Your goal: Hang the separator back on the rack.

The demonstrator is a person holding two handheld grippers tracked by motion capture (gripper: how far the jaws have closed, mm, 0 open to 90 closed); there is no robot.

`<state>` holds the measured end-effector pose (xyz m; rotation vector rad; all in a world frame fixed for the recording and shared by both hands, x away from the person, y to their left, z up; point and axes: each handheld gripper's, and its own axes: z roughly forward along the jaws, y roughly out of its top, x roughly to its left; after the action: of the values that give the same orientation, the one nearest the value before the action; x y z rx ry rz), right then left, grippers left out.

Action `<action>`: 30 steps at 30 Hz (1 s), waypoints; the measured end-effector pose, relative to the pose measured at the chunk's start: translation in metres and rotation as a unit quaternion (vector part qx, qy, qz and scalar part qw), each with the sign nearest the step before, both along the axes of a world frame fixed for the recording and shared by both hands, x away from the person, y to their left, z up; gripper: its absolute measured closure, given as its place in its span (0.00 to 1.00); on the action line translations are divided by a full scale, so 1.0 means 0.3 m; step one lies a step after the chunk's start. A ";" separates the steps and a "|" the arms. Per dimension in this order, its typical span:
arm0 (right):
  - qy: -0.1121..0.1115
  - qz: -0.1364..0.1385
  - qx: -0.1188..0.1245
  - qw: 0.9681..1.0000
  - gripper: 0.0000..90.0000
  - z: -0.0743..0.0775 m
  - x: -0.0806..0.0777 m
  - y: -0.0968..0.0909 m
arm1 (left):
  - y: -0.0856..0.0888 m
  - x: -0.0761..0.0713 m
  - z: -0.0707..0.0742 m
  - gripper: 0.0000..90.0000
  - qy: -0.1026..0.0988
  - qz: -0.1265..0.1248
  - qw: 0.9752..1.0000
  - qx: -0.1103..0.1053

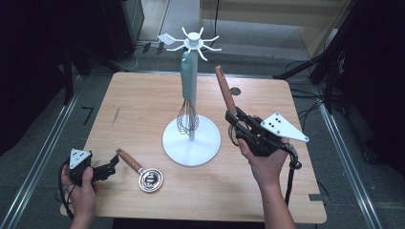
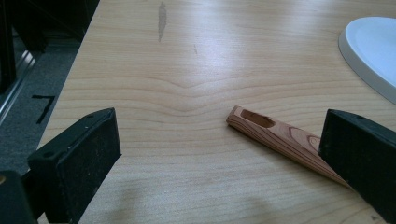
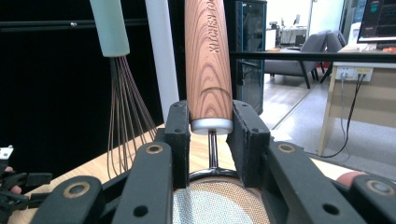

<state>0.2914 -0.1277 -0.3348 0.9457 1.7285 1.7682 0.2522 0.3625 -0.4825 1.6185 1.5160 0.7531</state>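
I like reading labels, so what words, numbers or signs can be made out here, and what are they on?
"KITCHEN..." cut off at the top edge: burned into the strainer's wooden handle, held in the right gripper.
"7": black mark on the floor left of the table.
Monitor text: too small to read.

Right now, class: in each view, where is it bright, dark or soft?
High view: the table is evenly lit, its surroundings dark. Left gripper view: glare whitens the far wood, and the near jaws look soft. Right gripper view: the strainer is sharp against black, with a bright room at right.
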 end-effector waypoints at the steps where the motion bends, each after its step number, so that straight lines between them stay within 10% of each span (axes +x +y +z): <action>1: -0.004 0.000 0.000 1.000 0.80 0.003 0.002 0.001 | 0.000 0.000 0.000 0.00 0.000 0.000 1.000 0.000; 30: -0.039 -0.013 0.020 0.999 0.80 0.109 0.010 -0.016 | 0.001 0.001 0.000 0.00 0.000 0.000 1.000 -0.001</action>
<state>0.2943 -0.1325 -0.3022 0.8997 1.6311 1.8038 0.2524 0.3627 -0.4826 1.6165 1.5162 0.7530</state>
